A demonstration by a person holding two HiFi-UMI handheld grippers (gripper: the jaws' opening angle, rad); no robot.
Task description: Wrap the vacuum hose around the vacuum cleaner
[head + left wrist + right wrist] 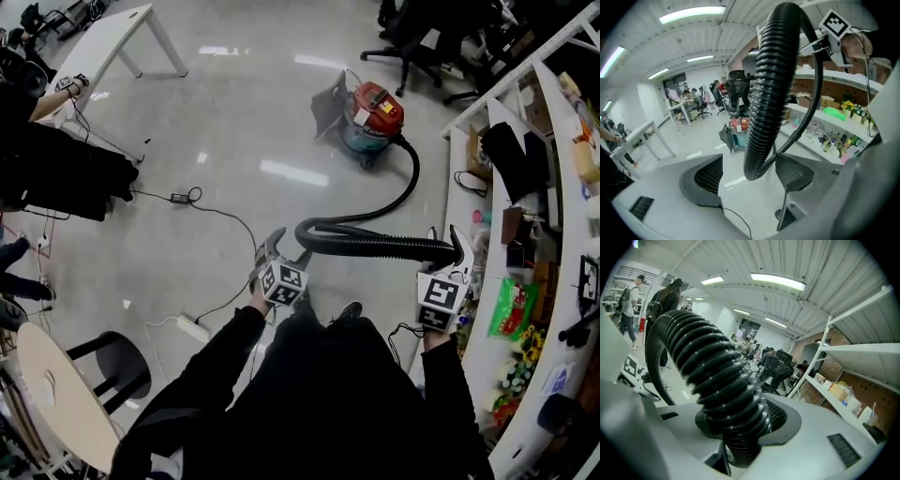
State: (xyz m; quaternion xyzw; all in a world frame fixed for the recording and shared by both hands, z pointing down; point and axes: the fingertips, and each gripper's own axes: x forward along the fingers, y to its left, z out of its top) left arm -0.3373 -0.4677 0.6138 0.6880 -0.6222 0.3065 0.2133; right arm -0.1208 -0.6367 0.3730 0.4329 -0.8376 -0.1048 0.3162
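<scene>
Head view: the hose (375, 244) is being clenched in the right claw (448, 246) and merely straddled by the released left claw (286, 246). Beyond, the vacuum cleaner (373, 117) is being left standing on the floor (234, 112). A slip is likely being risked, since the loop's left end is not being gripped.

Black vacuum hose (375, 246) from red vacuum cleaner (373, 117) to right gripper (448, 242)

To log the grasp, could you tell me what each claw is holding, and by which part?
The right claw is shut on the hose near its free end. The left claw holds nothing: it is open around the hose's bend.
</scene>
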